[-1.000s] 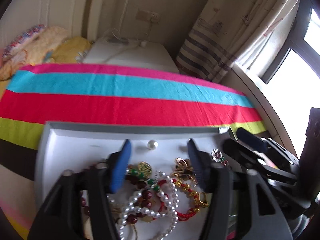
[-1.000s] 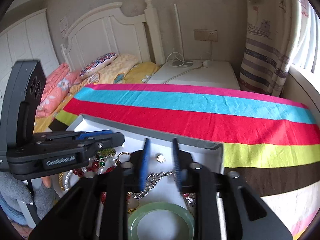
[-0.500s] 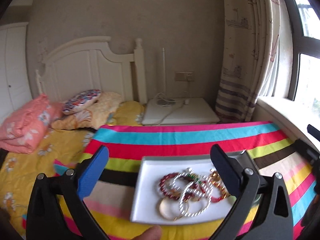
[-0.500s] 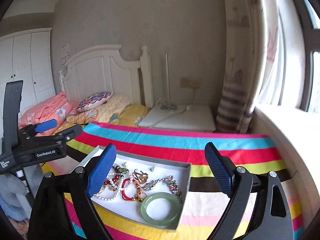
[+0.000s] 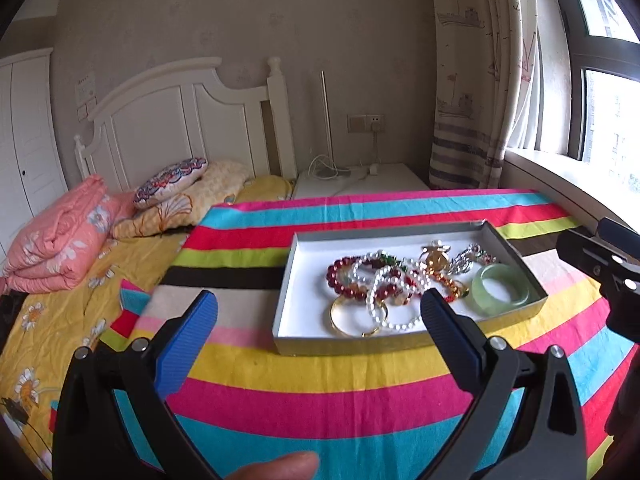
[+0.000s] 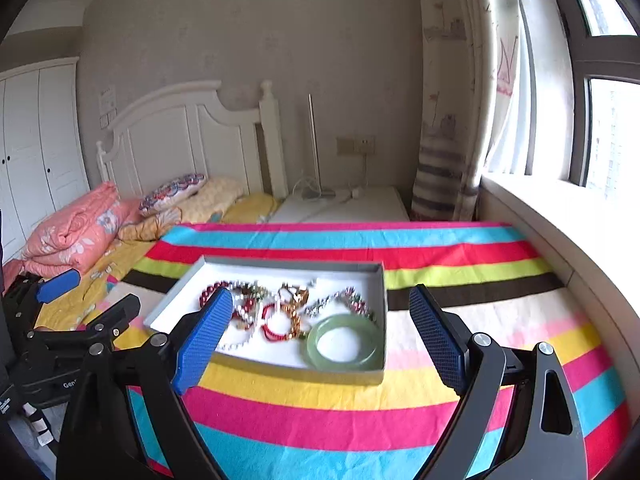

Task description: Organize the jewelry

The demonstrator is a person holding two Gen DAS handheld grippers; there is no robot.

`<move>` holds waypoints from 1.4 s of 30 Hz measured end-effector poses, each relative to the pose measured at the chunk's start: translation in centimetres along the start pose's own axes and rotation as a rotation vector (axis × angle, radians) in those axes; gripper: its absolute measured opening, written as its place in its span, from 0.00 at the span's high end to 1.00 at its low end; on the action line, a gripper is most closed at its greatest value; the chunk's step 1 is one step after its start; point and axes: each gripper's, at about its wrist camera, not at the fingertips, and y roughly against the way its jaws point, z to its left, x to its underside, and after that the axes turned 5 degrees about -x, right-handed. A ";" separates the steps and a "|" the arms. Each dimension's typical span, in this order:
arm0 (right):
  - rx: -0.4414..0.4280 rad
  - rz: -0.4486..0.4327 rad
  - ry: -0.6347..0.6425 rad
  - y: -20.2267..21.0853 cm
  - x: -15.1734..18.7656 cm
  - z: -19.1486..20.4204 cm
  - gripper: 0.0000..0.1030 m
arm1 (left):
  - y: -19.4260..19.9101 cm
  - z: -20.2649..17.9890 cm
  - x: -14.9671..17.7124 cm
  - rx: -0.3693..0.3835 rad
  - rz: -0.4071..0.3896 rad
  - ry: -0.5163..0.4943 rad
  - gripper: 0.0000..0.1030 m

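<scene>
The jewelry (image 5: 404,280) is gathered in a shallow white-lined box (image 5: 298,304), which is taken here as the landmark. Inside the box the pieces are crowded toward its middle and its window-side half, overlapping in one tangle: a dark red bead bracelet (image 5: 344,280), a pearl strand (image 5: 390,312), a gold bangle (image 5: 344,320) near the front wall, a gold pendant (image 5: 436,254) and a silvery chain (image 5: 468,258) toward the back wall. A green jade bangle (image 5: 500,290) is laid flat against the window-side corner, touching the heap but clear enough to be read as a single piece. The half of the box toward the pillows is left bare, so room for spreading pieces apart is offered there.

The box is set flat on a striped blanket (image 5: 340,400), whose soft surface would let the box shift if it were pushed from the side.

In front of the box, the left gripper (image 5: 320,328) is held above the blanket with its jaws spread wide and nothing between them; a fingertip (image 5: 280,466) is seen below it. The right gripper (image 6: 320,328) is likewise held before the box, jaws spread wide and empty, framing the jade bangle (image 6: 346,342) and the tangle.

Since both grippers are held back and empty and the pieces are heaped, a pause either ahead of sorting or after gathering is equally fitted by this scene; which of the two cannot be told
</scene>
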 end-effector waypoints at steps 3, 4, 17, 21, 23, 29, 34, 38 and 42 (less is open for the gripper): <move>0.005 0.029 0.001 -1.1 1.2 0.4 0.16 | -1.1 0.3 1.0 0.017 0.017 0.018 0.02; 0.007 0.041 0.003 -1.5 1.6 0.6 0.16 | -1.5 0.4 1.3 0.024 0.024 0.031 0.02; 0.011 0.130 -0.017 -5.4 4.3 0.7 0.16 | -4.5 1.0 2.7 0.011 0.065 0.039 0.02; 0.010 0.124 -0.036 -5.3 4.3 0.4 0.16 | -4.5 1.1 2.6 0.011 0.065 0.045 0.02; 0.010 0.125 -0.043 -5.3 4.3 0.2 0.16 | -4.5 1.1 2.6 0.013 0.064 0.043 0.02; 0.009 0.131 -0.038 -5.5 4.2 0.3 0.16 | -4.7 1.0 2.5 0.022 0.069 0.037 0.02; 0.010 0.134 -0.038 -5.5 4.2 0.3 0.16 | -4.9 1.1 2.5 0.025 0.072 0.040 0.02; 0.010 0.134 -0.038 -5.6 4.2 0.3 0.16 | -4.9 1.0 2.5 0.026 0.072 0.038 0.02; 0.009 0.134 -0.038 -5.6 4.2 0.3 0.16 | -4.8 0.9 2.5 0.027 0.071 0.035 0.02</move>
